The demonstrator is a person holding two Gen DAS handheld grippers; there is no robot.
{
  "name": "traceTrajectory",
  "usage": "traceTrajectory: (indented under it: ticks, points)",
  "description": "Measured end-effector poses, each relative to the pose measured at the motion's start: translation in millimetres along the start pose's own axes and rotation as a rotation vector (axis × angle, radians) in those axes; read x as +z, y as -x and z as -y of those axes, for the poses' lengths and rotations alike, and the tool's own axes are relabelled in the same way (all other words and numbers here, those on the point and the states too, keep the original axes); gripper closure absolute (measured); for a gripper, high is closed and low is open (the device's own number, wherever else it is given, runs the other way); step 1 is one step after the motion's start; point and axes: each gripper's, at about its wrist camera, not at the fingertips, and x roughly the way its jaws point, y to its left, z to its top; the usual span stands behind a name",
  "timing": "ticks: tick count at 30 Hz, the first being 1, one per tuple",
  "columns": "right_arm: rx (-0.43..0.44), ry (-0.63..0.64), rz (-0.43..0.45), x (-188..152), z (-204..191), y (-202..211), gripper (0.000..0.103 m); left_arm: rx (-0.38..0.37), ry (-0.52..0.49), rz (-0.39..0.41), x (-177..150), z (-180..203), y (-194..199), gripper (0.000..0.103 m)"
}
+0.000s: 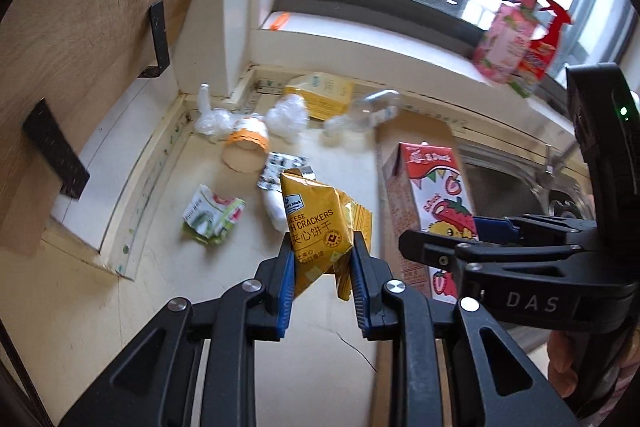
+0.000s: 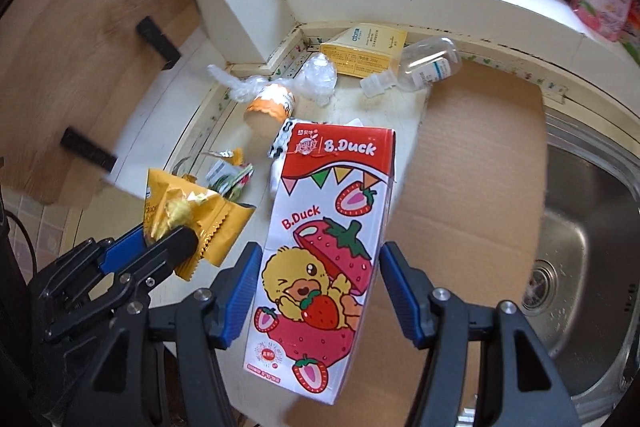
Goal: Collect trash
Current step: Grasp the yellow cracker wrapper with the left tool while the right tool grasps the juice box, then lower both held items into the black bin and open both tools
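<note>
Cardboard sheet (image 2: 480, 155) lies past the right gripper (image 2: 316, 291), whose wide-spread jaws clamp the strawberry milk carton (image 2: 324, 247). Left gripper (image 1: 322, 279), jaws nearly closed, pinches a yellow cracker packet (image 1: 316, 227); crumpled wrappers (image 1: 212, 215) sit beyond.

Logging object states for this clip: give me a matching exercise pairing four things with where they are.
Things:
1. yellow cracker packet
2. B.Duck carton
3. clear plastic bottle
4. orange-rimmed cup

Places:
A. between the right gripper's fingers
B. on its side beside the yellow box
C. clamped in the left gripper
D. tipped over beside crumpled plastic wrap

Pairs: 1-C, 2-A, 3-B, 4-D
</note>
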Motion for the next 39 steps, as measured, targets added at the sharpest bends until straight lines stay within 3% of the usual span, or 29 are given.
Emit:
traceTrajectory:
  ticks: [10, 19, 29, 34, 39]
  points:
    - [-0.077, -0.024, 0.048, -110, -8, 72, 0.042, -0.159, -0.076, 0.006, -91, 31, 77, 0.080]
    - [-0.111, -0.067, -0.001, -220, -25, 83, 0.042, -0.244, -0.108, -0.090, -187, 30, 89, 0.080]
    - [-0.021, -0.045, -0.044, -305, -50, 52, 0.042, -0.183, -0.066, -0.216, -285, 1, 68, 0.080]
    - [0.026, 0.027, -0.128, -340, -64, 10, 0.042, -0.121, -0.046, -0.303, -332, -19, 40, 0.080]
    - [0.071, 0.031, -0.238, -367, -59, -63, 0.042, -0.050, 0.031, -0.438, -386, -49, -16, 0.080]
